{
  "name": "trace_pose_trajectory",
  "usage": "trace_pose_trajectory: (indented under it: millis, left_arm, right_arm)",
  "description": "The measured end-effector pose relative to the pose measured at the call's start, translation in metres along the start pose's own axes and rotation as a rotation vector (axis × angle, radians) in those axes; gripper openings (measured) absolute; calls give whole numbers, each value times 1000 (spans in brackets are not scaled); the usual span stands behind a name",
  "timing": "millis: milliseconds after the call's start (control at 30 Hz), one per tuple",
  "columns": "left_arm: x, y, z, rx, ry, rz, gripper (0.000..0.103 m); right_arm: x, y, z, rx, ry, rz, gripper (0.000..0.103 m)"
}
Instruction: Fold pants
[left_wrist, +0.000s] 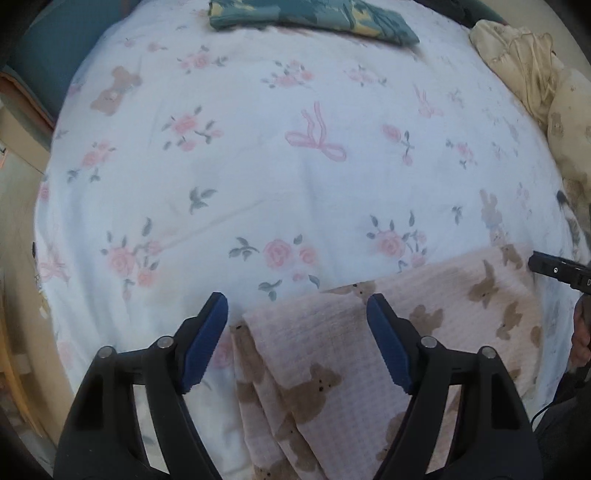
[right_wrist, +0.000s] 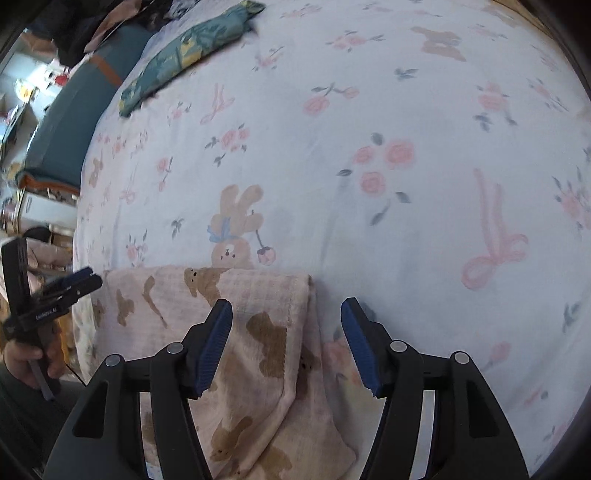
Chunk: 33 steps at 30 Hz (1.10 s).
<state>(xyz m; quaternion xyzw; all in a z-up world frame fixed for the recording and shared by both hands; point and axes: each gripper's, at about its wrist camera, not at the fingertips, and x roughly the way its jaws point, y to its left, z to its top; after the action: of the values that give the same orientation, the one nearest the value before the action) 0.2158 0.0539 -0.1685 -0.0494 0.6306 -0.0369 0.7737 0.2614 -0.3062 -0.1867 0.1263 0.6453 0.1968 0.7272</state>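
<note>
The bed (left_wrist: 258, 177), under its floral sheet, carried the pink bear-print pants (left_wrist: 332, 369) at its near edge, draped partly over it. They looked light, soft and limp (likely to sag), best pinched at the corners of the far fold. The left gripper (left_wrist: 297, 343) and right gripper (right_wrist: 286, 347) hovered released above, touching nothing.

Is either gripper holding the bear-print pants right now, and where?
Neither. The left gripper and right gripper hover open over the pants.
</note>
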Motion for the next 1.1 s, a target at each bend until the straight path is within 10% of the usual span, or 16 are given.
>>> trace_pose_trajectory:
  millis: [100,167,267,600,1100]
  left_arm:
    - [10,3,-3,10,49,-20,46]
    - [9,3,-4,30,74,-53,4]
    - [-1,-2,0,52,57,-60,3]
    - [-62,-11,38,168,-269,-20,3]
    - [-116,-43,-33,483,-262,-12,3]
  right_arm:
    - [9,4,1,-42,15,-19,61]
    - [11,7,3,-66,23,2,51]
    - [17,20,5,-139,61,13,3]
    - [-52,39,25,-227,-237,-17,2]
    - [-105,69,-50,-473,-242,-53,2]
